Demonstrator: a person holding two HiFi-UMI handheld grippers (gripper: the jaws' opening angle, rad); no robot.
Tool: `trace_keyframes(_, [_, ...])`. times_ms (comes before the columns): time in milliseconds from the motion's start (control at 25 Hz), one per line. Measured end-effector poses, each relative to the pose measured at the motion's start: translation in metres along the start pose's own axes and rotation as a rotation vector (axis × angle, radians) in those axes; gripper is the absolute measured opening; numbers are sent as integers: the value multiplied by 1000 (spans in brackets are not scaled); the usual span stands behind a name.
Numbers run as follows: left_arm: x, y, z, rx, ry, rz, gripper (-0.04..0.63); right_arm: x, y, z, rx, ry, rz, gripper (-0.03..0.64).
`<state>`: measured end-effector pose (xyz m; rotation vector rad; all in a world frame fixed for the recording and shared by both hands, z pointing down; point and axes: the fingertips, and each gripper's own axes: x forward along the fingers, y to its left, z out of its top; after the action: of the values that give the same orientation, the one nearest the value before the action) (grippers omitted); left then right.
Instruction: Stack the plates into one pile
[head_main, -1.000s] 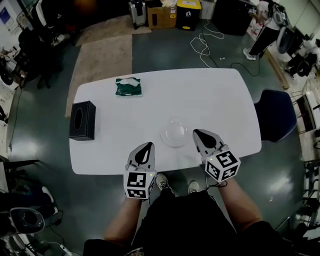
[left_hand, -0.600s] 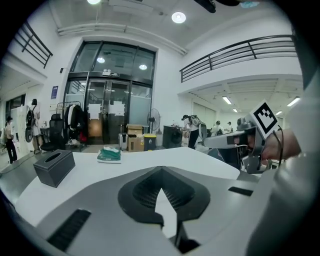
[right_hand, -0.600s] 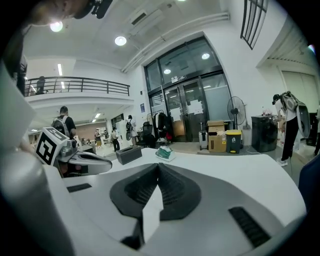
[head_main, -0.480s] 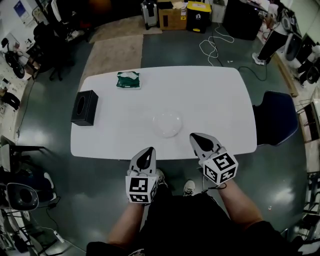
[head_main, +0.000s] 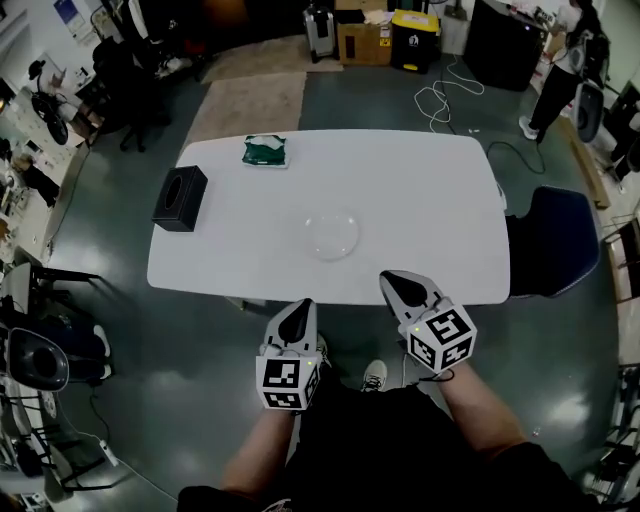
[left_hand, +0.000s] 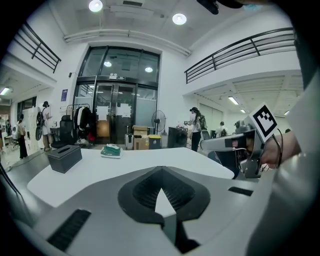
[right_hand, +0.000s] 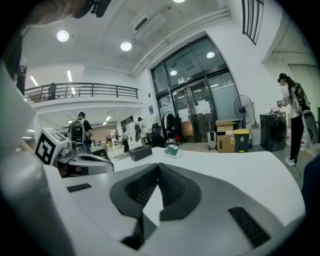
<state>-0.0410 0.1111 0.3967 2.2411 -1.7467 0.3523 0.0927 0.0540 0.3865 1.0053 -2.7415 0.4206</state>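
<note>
A pale, see-through plate (head_main: 332, 234) lies on the white table (head_main: 420, 200), near its front middle; whether it is one plate or a pile I cannot tell. My left gripper (head_main: 298, 313) is shut and empty, held off the table's front edge, over the floor. My right gripper (head_main: 396, 282) is also shut and empty, its tips at the table's front edge, right of the plate. In the left gripper view the jaws (left_hand: 159, 183) meet with nothing between them. The right gripper view shows the same for the right gripper (right_hand: 159, 172).
A black tissue box (head_main: 180, 198) stands at the table's left end and a green packet (head_main: 265, 150) lies at its far left. A dark blue chair (head_main: 555, 240) stands right of the table. Cables (head_main: 445, 95), boxes and a person (head_main: 565, 50) are beyond it.
Both grippers have drawn back from beside the plate to the table's front edge and past it. The table and plate now sit farther up in the head view.
</note>
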Motion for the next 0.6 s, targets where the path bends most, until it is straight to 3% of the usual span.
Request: trace_keyframes(600, [-15, -5, -4, -14, -17, 37, 18, -7, 16, -6, -34, 5, 50, 17])
